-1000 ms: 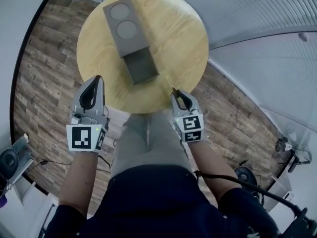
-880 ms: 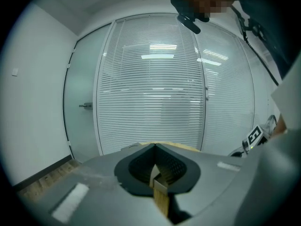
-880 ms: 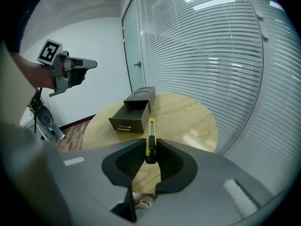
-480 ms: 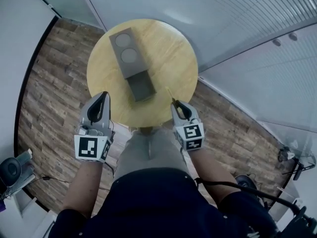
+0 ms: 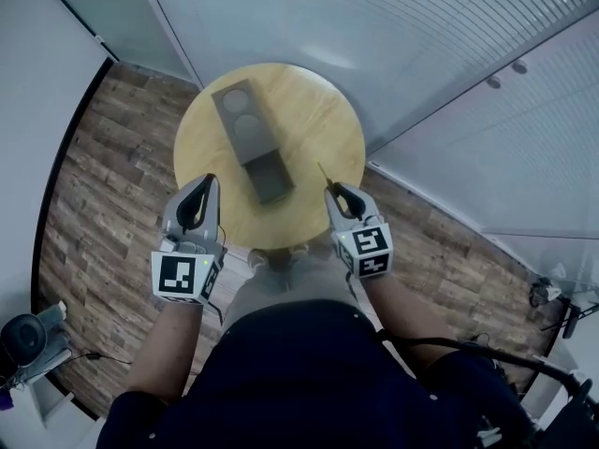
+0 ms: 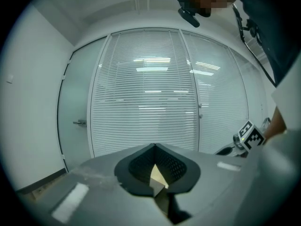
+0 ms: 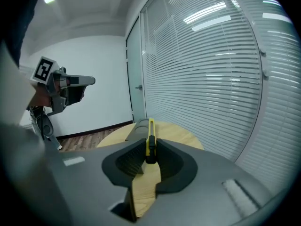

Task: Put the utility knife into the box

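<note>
Right gripper [image 7: 149,149] jaws clamp the yellow utility knife [image 7: 150,132], held over the round wooden surface [image 5: 323,110], right of the grey box [image 5: 245,124] and clear of it. The box's open end shows only its dark floor. Left gripper [image 6: 154,147] jaws are closed together, empty. Each gripper's cube carries black-and-white square markers.

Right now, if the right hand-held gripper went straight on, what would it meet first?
Probably the grey box on the round table: its yellow utility knife points at it, though depth is unclear.
</note>
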The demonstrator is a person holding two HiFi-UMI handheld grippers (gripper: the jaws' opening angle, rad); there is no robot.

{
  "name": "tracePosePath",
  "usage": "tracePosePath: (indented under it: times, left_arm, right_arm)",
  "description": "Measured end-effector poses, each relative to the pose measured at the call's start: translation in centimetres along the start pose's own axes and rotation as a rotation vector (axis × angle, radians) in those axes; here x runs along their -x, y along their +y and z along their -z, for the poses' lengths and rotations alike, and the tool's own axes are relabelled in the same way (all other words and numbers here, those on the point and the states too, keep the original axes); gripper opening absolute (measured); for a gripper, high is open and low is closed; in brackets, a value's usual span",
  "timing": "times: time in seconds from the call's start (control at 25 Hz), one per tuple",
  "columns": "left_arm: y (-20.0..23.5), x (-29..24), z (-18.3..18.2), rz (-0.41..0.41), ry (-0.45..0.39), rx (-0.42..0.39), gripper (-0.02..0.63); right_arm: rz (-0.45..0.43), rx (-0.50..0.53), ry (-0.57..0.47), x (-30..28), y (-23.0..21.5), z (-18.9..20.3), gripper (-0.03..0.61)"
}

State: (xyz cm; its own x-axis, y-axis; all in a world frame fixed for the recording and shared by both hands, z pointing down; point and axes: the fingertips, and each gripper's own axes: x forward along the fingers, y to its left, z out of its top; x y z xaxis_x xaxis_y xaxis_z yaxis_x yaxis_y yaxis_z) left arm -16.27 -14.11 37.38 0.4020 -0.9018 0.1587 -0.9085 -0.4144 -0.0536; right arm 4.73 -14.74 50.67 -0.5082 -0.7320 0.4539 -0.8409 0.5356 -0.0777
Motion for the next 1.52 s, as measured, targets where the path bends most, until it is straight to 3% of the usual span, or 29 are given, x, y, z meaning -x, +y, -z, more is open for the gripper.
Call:
tracePosePath:
  times: [0.32,0.64,1.0,1.52]
  left_arm:
    - [-0.4,-0.5,-3.8,0.017,-0.071,-0.021,0.003]
    - [2.0,0.1,-5.1,-0.048,-0.085,-0.024,0.003]
    - [6.6,1.7,-3.9,-0.133,-0.067,-0.005,0.003]
    - [10.7,5.0,-1.9,-0.226,-0.039,0.035,0.003]
  right_arm:
    - [-0.045,0.037,-0.048,-0.2,0.5,-3.9,0.075]
    - [-0.092,0.062,-0.052,-1.3,0.6,-5.8,0.075]
    - [-0.169,0.103,-0.065,-5.0,4.0,-7.8,0.075]
    - [-0.249,0.135,-0.029,-8.0,8.6,-7.5,0.075]
